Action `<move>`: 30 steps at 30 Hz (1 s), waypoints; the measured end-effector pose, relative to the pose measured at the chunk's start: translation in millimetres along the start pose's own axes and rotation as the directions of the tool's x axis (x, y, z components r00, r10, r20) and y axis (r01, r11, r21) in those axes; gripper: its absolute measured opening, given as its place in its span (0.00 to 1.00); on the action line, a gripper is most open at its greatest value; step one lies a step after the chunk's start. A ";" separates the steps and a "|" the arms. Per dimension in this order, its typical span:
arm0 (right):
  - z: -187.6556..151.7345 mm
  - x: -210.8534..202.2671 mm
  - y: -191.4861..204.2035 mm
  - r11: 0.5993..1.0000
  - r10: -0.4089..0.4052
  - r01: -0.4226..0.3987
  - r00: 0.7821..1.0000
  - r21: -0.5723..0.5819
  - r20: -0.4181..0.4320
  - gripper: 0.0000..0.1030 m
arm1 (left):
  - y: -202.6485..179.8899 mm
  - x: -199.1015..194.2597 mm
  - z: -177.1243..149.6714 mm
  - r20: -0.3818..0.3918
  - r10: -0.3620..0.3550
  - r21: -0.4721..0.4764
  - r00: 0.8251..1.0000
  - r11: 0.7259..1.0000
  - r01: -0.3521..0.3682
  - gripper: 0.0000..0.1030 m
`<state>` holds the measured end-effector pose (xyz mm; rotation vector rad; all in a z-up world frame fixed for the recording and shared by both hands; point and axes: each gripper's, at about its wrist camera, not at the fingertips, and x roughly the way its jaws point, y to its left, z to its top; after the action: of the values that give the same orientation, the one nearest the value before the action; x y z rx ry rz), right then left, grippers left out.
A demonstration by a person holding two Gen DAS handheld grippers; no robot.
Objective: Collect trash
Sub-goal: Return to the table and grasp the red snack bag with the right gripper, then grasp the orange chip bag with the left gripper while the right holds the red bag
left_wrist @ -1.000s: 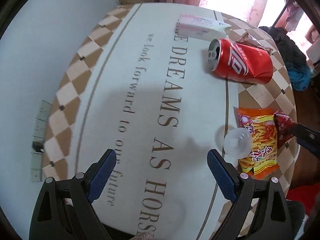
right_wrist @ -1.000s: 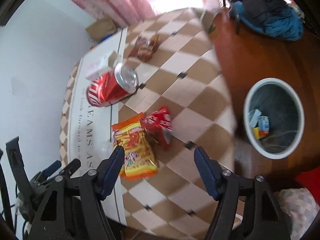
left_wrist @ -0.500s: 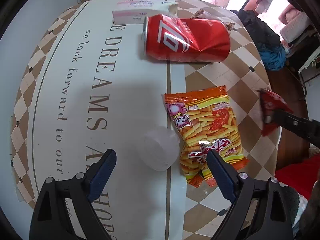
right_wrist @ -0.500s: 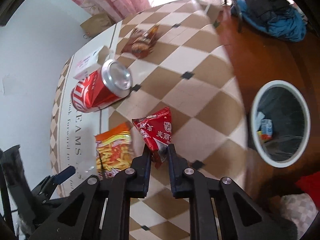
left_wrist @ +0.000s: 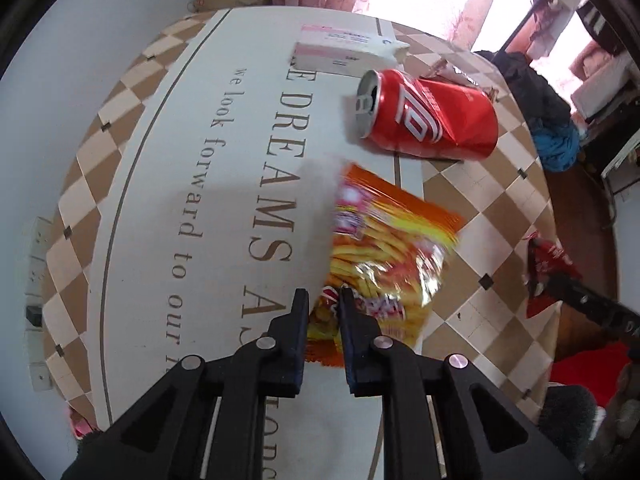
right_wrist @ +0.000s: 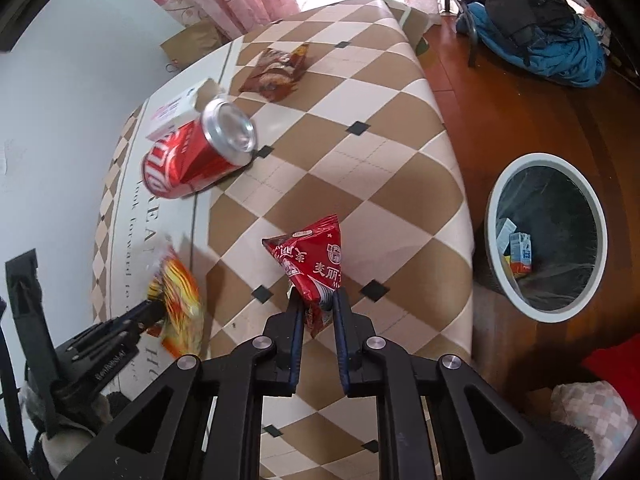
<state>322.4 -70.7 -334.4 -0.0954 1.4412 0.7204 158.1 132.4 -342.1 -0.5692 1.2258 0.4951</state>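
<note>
Checkered brown-and-cream cloth covers the table (left_wrist: 472,200), with a white lettered panel running down its middle and pink curtains behind.

Seen from the left wrist, the left gripper (left_wrist: 323,300) has its two fingers pinched onto the bottom edge of the orange snack bag (left_wrist: 384,248). The bag is blurred and appears lifted at an angle off the cloth; a hold by the thin sealed edge suits a limp empty packet, since the body would only crumple. Beyond it a dented red can (left_wrist: 428,120) lies on its side, its open end facing the lettering, and a pink-and-white carton (left_wrist: 340,50) rests near the far edge. At the right, the red wrapper (left_wrist: 546,268) hangs from the other tool.

From the right wrist, the right gripper (right_wrist: 316,300) is clamped on the lower corner of the red wrapper (right_wrist: 312,256), which stands up above the cloth like a little tent. A brown wrapper (right_wrist: 276,70) lies farther back, near the can (right_wrist: 196,156). On the wooden floor to the right stands a round bin (right_wrist: 496,200) lined with a dark bag, a few cartons already inside. Both pieces are probably bound there; the bin sits nearer the right tool, so that wrapper looks likely to drop first.
</note>
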 end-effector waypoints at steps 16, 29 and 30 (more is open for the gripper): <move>-12.8 1.1 11.4 0.999 0.042 -0.042 0.999 0.014 -0.006 0.14 | 57.0 -21.4 0.0 0.000 -0.083 -0.170 0.997 0.982 0.082 0.75; -4.1 11.7 14.4 1.000 -0.001 0.001 1.000 0.017 -0.011 0.14 | 11.1 23.9 -2.8 -0.054 0.067 0.007 0.996 0.998 -0.067 0.32; -3.7 12.4 14.3 1.000 -0.003 0.003 1.000 0.017 -0.012 0.14 | 10.2 22.2 -3.4 -0.047 0.085 0.016 0.995 0.996 -0.085 0.23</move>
<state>311.6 -56.4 -341.4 -0.0886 1.4582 0.7062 155.0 139.0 -365.6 -0.5210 1.3019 0.5470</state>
